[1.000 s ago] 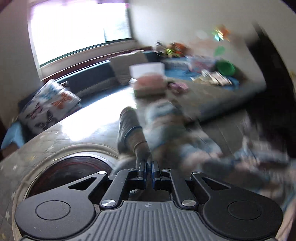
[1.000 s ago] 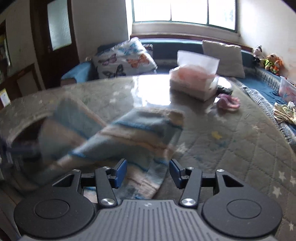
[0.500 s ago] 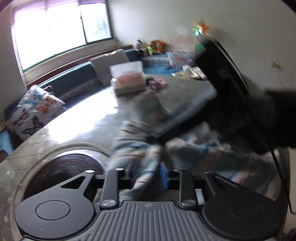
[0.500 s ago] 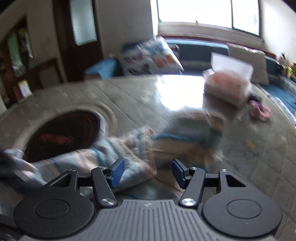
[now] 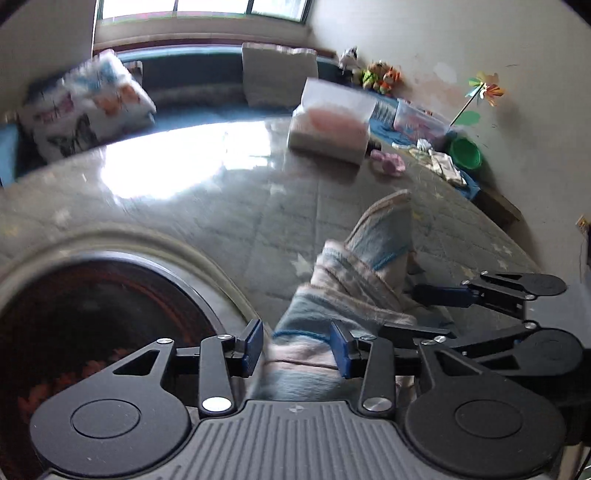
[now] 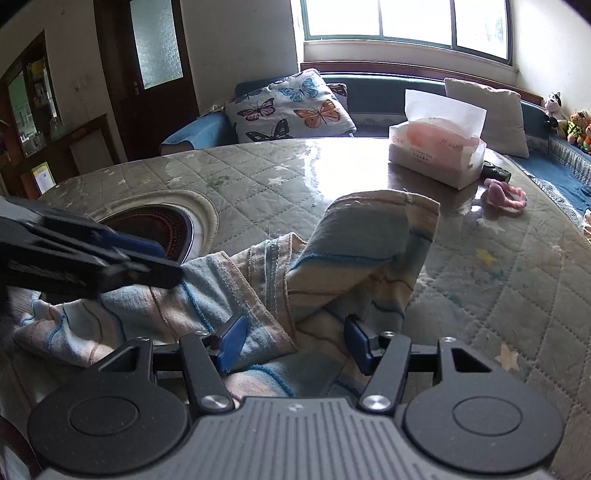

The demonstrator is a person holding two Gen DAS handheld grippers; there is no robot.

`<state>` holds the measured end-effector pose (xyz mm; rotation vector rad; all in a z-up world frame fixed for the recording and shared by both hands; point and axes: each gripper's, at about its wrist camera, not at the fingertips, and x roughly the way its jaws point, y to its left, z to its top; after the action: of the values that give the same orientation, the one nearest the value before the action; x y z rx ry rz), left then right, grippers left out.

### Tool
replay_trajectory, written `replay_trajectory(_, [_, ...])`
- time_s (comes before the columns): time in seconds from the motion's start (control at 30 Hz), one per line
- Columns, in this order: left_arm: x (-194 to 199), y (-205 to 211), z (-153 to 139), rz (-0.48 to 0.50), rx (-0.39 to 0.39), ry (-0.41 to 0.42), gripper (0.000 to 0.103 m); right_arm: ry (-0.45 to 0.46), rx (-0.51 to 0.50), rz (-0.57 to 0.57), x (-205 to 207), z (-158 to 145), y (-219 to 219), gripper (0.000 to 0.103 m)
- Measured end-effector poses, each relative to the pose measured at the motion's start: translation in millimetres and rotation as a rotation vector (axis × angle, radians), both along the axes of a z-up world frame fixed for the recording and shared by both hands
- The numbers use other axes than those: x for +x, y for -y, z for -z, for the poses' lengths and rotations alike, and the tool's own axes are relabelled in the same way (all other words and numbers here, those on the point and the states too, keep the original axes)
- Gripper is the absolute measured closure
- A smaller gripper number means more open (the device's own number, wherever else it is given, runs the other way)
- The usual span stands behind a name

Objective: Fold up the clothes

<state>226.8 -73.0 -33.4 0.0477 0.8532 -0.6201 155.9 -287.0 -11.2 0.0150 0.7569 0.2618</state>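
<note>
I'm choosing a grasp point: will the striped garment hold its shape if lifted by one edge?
Probably not: the striped garment lies crumpled in soft folds, so it looks floppy and would likely drape. It seems thin and light. On the glossy table cover it may slide.

This is a lived-in family living room. A wide window (image 6: 406, 18) lights a blue bench sofa (image 6: 384, 92) holding a butterfly-print pillow (image 6: 291, 107) and a plain cushion (image 6: 491, 114). Stuffed toys (image 6: 576, 125) sit in the corner, and a paper pinwheel (image 5: 484, 88) stands by the wall. A tissue box (image 6: 436, 151) rests on the desk (image 6: 498, 266), which is covered with a quilted, star-patterned cloth. A dark wooden door (image 6: 147, 74) with frosted glass stands to the left.
</note>
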Motion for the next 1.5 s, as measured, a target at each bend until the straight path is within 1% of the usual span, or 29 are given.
replay_trajectory(0.03, [5.9,1.6,4.0,0.0,-0.009,-0.026,0.075,0.001,0.002,-0.001,-0.3,-0.4,0.5,0.044])
replay_trajectory(0.07, [3.9,2.4,2.9,-0.003,-0.001,-0.014,0.085,0.002,0.004,-0.001,-0.6,-0.8,1.0,0.044])
replay_trajectory(0.1, [1.8,3.1,1.7,-0.005,0.007,-0.001,0.091,0.002,0.006,-0.002,-0.9,-1.2,1.4,0.044])
replay_trajectory(0.2, [-4.4,5.3,-1.7,-0.014,0.032,0.038,0.103,0.007,0.013,-0.001,-2.2,-3.1,3.4,0.043])
replay_trajectory(0.43, [-18.9,10.6,-9.8,-0.034,0.089,0.128,0.102,0.022,0.024,0.023,-7.8,-9.7,11.1,0.042])
replay_trajectory(0.47, [-21.0,11.3,-10.9,-0.037,0.097,0.141,0.098,0.022,0.025,0.026,-8.5,-10.5,12.1,0.042])
replay_trajectory(0.53, [-25.1,12.8,-13.2,-0.042,0.113,0.167,0.095,0.024,0.029,0.033,-9.8,-11.9,14.2,0.042])
replay_trajectory(0.57, [-27.2,13.5,-14.4,-0.045,0.122,0.18,0.085,0.025,0.03,0.036,-10.5,-12.6,15.2,0.042])
replay_trajectory(0.6, [-29.3,14.3,-15.5,-0.048,0.13,0.193,0.066,0.026,0.032,0.04,-11.2,-13.4,16.3,0.042])
replay_trajectory(0.63, [-24.4,13.9,-12.4,-0.047,0.13,0.167,0.055,0.027,0.034,0.043,-11.8,-14.1,17.3,0.042])
replay_trajectory(0.67, [-21.4,14.7,-10.2,-0.04,0.125,0.152,0.045,0.028,0.035,0.046,-12.5,-14.8,18.4,0.042])
replay_trajectory(0.73, [-15.5,16.1,-5.8,-0.026,0.113,0.121,0.047,0.025,0.038,0.05,-12.3,-13.8,18.4,0.042])
replay_trajectory(0.77, [-12.6,16.8,-3.7,-0.018,0.108,0.106,0.052,0.023,0.04,0.051,-12.0,-12.9,18.3,0.042])
replay_trajectory(0.8, [-10.8,16.5,-1.6,-0.014,0.099,0.093,0.068,0.02,0.042,0.052,-11.6,-11.8,18.1,0.042])
replay_trajectory(0.83, [-8.9,16.1,0.5,-0.01,0.091,0.081,0.075,0.018,0.042,0.053,-11.3,-11.0,17.8,0.042])
replay_trajectory(0.87, [-7.1,15.7,2.6,-0.006,0.083,0.069,0.084,0.016,0.042,0.052,-11.2,-10.5,17.5,0.042])
replay_trajectory(0.9, [-8.3,14.5,2.0,-0.019,0.083,0.081,0.094,0.015,0.042,0.051,-11.2,-10.1,17.2,0.042])
replay_trajectory(0.93, [-9.5,13.3,1.3,-0.031,0.083,0.094,0.095,0.015,0.041,0.051,-11.6,-10.3,17.2,0.042])
replay_trajectory(0.97, [-14.8,12.6,-4.1,-0.051,0.098,0.14,0.098,0.017,0.04,0.051,-12.2,-10.7,17.3,0.042])
replay_trajectory(1.0, [-20.1,11.9,-9.5,-0.071,0.114,0.185,0.099,0.019,0.039,0.053,-12.9,-11.6,18.1,0.042])
replay_trajectory(1.1, [-36.1,9.9,-25.7,-0.129,0.159,0.323,0.099,0.024,0.037,0.063,-15.0,-13.5,21.2,0.042])
replay_trajectory(1.13, [-43.8,10.1,-32.3,-0.152,0.184,0.388,0.099,0.025,0.036,0.067,-15.7,-14.0,21.9,0.042])
replay_trajectory(1.23, [-69.4,12.5,-48.5,-0.169,0.226,0.539,0.099,0.03,0.036,0.073,-18.3,-16.1,22.9,0.042])
replay_trajectory(1.3, [-90.9,20.0,-50.6,-0.123,0.263,0.613,0.099,0.034,0.036,0.075,-20.1,-17.7,23.3,0.042])
replay_trajectory(1.33, [-102.8,25.3,-47.4,-0.074,0.283,0.638,0.099,0.037,0.037,0.079,-20.7,-18.6,23.9,0.042])
replay_trajectory(1.43, [-131.7,39.4,-26.8,0.078,0.33,0.637,0.097,0.044,0.035,0.095,-22.6,-21.3,27.7,0.042])
replay_trajectory(1.5, [-144.7,44.5,-10.2,0.153,0.348,0.6,0.094,0.046,0.03,0.108,-24.3,-23.1,31.8,0.042])
